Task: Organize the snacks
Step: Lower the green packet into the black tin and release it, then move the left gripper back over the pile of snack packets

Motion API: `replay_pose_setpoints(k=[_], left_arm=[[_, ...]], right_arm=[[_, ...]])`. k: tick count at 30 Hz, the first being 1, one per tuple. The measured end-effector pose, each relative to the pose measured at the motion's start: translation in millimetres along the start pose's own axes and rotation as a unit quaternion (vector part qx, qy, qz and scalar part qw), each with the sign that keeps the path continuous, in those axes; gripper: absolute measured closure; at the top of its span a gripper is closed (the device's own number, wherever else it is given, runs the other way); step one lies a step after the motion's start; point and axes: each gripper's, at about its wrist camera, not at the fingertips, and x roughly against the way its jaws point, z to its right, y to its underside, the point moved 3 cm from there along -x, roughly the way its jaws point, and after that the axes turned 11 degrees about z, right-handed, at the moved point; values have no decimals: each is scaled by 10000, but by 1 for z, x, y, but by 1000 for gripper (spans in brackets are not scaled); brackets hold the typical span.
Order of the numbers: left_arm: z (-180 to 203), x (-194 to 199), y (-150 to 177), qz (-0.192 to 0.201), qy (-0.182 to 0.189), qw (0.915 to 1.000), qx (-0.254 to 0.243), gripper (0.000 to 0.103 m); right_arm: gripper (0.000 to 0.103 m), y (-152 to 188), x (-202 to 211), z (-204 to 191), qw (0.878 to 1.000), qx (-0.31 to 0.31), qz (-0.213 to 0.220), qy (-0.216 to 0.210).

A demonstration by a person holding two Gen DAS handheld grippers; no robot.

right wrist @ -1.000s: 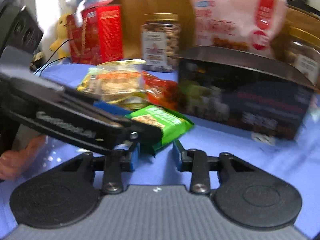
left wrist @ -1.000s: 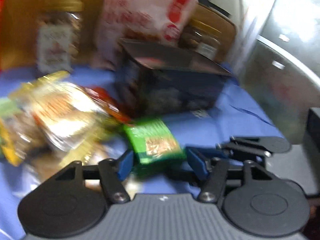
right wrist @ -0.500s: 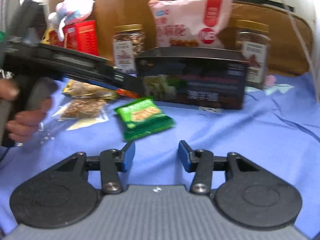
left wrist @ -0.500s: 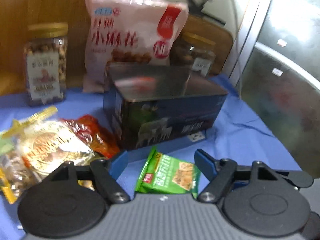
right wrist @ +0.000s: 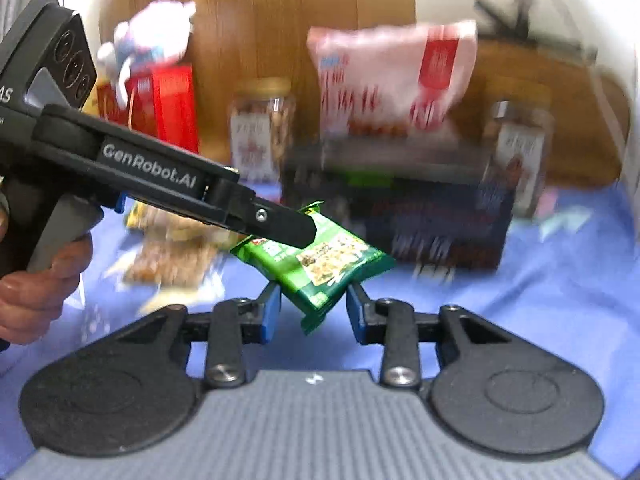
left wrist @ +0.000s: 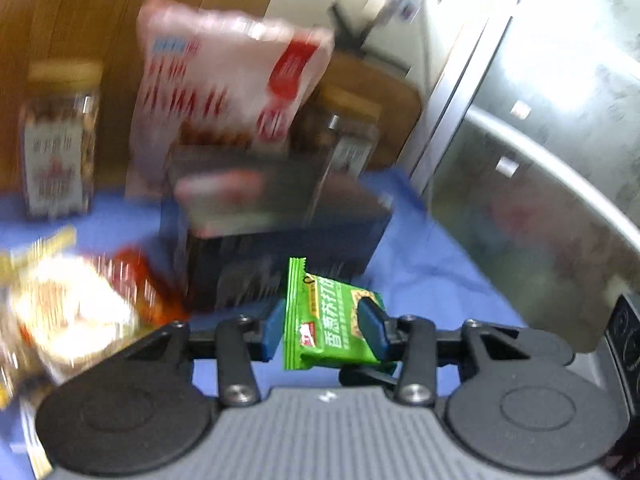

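A green snack packet [left wrist: 328, 320] is pinched between the blue pads of my left gripper [left wrist: 325, 330] and held tilted above the blue cloth. In the right wrist view the same packet [right wrist: 320, 260] hangs from the left gripper [right wrist: 296, 232], which reaches in from the left. My right gripper [right wrist: 313, 312] is open, its pads either side of the packet's lower corner without closing on it. A dark tin box [left wrist: 280, 232] stands just behind the packet.
A pink snack bag [left wrist: 224, 92] and two nut jars [left wrist: 60, 144] [right wrist: 516, 156] stand behind the tin against a wooden board. Loose packets [left wrist: 72, 312] lie at the left. A red box [right wrist: 160, 108] and plush toy [right wrist: 148, 44] sit far left. A metal cabinet [left wrist: 540, 160] is right.
My left gripper has closed on the green packet and lifted it off the cloth. My right gripper has moved in under the packet, still open.
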Motion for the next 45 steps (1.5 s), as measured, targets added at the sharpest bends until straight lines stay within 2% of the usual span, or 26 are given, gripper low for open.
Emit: replay_pose_setpoints(k=[3, 5, 10, 13, 14, 16, 19, 23, 30, 34, 37, 41, 45], left_arm=[[11, -10, -26, 303, 18, 9992, -249, 64], [13, -26, -40, 364, -35, 9990, -272, 64], [0, -81, -63, 473, -241, 9985, -155, 60], [-8, -106, -61, 278, -423, 9985, -198, 60], [-9, -105, -59, 295, -331, 9989, -150, 60], [-10, -92, -55, 437, -113, 9990, -62, 60], [-11, -66, -50, 584, -55, 9982, -96, 60], [-17, -35, -42, 485, -89, 9988, -39, 60], [-26, 32, -17, 418, -307, 9982, -288, 57], [-37, 77, -6, 584, -477, 9964, -384, 57], [-50, 104, -2, 673, -706, 9950, -221, 57], [-60, 135, 3, 737, -922, 9929, 124, 57], [-53, 160, 7, 874, -1006, 9910, 115, 57]], right_arm=[[65, -21, 3, 4, 9980, 366, 470, 191], [64, -33, -6, 13, 9962, 557, 606, 298], [62, -50, -47, 51, 9947, 547, 683, 542], [61, -46, -67, 71, 9889, 653, 631, 1172], [61, -44, -66, 75, 9883, 575, 574, 1291], [61, -43, -51, 79, 9889, 247, 668, 1307], [61, -36, -25, 71, 9869, 60, 748, 1432], [61, -19, 1, 53, 9874, -434, 564, 1413], [61, 1, 21, 5, 9884, -939, 227, 1173], [61, 5, 27, -25, 9883, -1161, 77, 990], [61, 3, 31, -38, 9869, -1374, -41, 847], [60, -7, 49, -52, 9848, -1578, 84, 718], [53, -16, 72, -71, 9860, -1511, 323, 618]])
